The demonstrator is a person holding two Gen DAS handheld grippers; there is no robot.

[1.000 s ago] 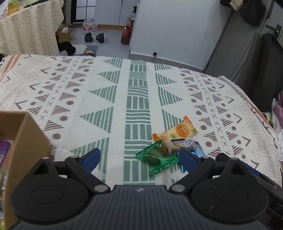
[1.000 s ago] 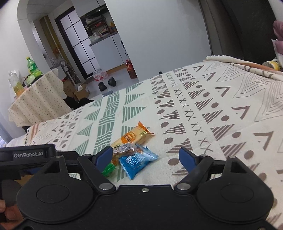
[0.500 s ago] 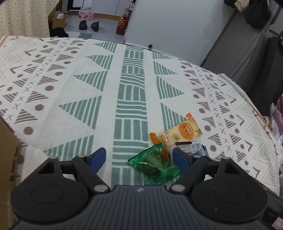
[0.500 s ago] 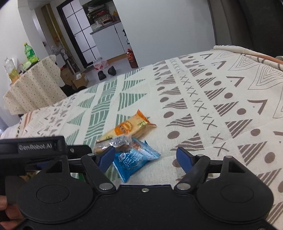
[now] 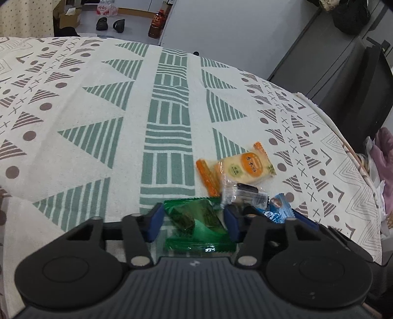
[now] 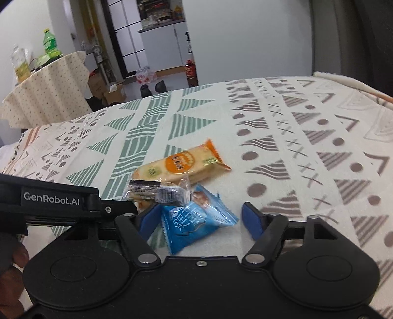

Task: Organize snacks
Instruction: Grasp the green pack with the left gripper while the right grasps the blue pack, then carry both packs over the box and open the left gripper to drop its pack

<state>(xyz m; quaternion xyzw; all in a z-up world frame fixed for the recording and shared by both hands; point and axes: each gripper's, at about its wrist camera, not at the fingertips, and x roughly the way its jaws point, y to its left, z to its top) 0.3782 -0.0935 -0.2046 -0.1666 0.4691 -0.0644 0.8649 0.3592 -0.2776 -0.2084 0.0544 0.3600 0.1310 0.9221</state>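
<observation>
Four wrapped snacks are lying clustered on the patterned cloth [image 5: 98, 103]. The left gripper [image 5: 194, 219] is straddling the green foil packet [image 5: 196, 220], unclenched; the right gripper [image 6: 200, 218] is straddling the blue plastic packet [image 6: 194, 222], likewise unclenched. The orange-and-yellow cracker pack [image 6: 181, 165] and clear-wrapped dark bar [image 6: 157, 190] are lying just beyond.

White walls [image 6: 245, 36], grey floor [image 5: 137, 14] (shoes [image 5: 110, 24] there).

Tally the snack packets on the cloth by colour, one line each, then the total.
Green packet: 1
Orange packet: 1
Clear packet: 1
Blue packet: 1
Total: 4
</observation>
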